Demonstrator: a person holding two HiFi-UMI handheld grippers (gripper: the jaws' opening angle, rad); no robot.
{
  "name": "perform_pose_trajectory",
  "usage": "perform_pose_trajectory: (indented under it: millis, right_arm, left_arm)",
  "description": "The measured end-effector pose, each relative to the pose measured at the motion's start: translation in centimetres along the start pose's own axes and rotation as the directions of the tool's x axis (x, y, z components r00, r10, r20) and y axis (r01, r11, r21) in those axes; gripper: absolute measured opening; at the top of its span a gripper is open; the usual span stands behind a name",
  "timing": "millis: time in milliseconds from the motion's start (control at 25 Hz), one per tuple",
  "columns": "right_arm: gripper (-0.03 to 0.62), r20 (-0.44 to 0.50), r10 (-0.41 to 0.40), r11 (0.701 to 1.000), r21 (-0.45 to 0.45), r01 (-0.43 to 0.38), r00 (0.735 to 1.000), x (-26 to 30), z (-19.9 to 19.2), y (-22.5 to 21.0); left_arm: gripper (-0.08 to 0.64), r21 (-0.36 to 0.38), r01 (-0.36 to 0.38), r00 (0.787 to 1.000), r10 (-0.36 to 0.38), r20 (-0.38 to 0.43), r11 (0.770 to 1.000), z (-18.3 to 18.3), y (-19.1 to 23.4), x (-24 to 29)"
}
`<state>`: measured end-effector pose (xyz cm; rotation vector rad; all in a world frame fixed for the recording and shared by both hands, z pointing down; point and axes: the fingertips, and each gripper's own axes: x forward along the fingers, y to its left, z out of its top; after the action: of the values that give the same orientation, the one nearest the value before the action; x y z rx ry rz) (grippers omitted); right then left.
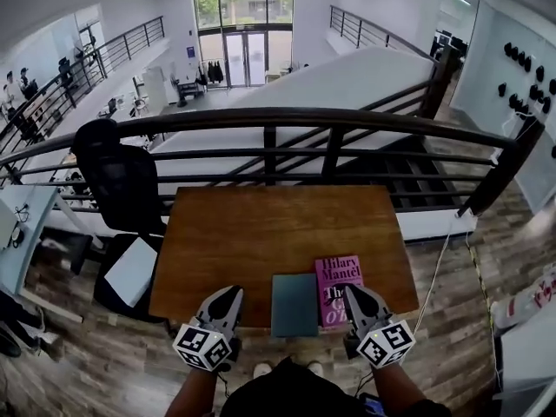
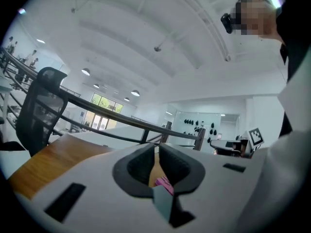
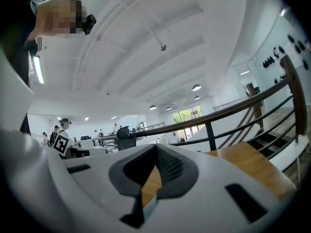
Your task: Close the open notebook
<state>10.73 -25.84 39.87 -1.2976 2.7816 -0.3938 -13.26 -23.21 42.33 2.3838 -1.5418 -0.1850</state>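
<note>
Pink book (image 1: 338, 288) cover reads "Hilary Mantel" in white

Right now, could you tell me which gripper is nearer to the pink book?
Right. The right gripper is at the right edge of the pink book; the left gripper is beyond the teal notebook on its left.

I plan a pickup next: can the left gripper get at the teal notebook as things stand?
Probably yes. The left gripper is just left of the teal notebook at the near edge of the table, and nothing lies between them. Its jaws are together, so they must open first.
</note>
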Motion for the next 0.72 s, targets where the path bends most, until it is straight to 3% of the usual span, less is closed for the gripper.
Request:
perform_pose_trajectory:
  millis: [160, 360, 520, 720]
  right_arm:
    - [-0.005, -0.026, 0.042, 0.999, -0.004, -0.042, 0.999, -0.3, -0.3, -0.7]
    - [-0.006, -0.018, 0.075, 0.996, 0.051, -0.074, 0.997, -1.0, -0.6, -1.7]
    - [-0.006, -0.035, 0.096, 0.995, 0.038, -0.094, 0.995, -0.9, -1.1, -1.4]
    - [-0.006, -0.035, 0.118, 0.993, -0.010, -0.118, 0.992, -1.0, -0.7, -1.3]
  left_arm:
    - [0.035, 0.007, -0.041, 0.998, 0.041, 0.037, 0.999, 0.3, -0.7, -0.7]
    - [0.032, -0.023, -0.087, 0.995, 0.088, 0.047, 0.996, -1.2, -1.2, -1.8]
    - [0.032, -0.050, -0.115, 0.992, 0.118, 0.053, 0.992, -1.9, -1.1, -2.8]
    - [0.031, 0.014, -0.126, 0.991, 0.125, 0.041, 0.992, -1.6, -1.3, -2.7]
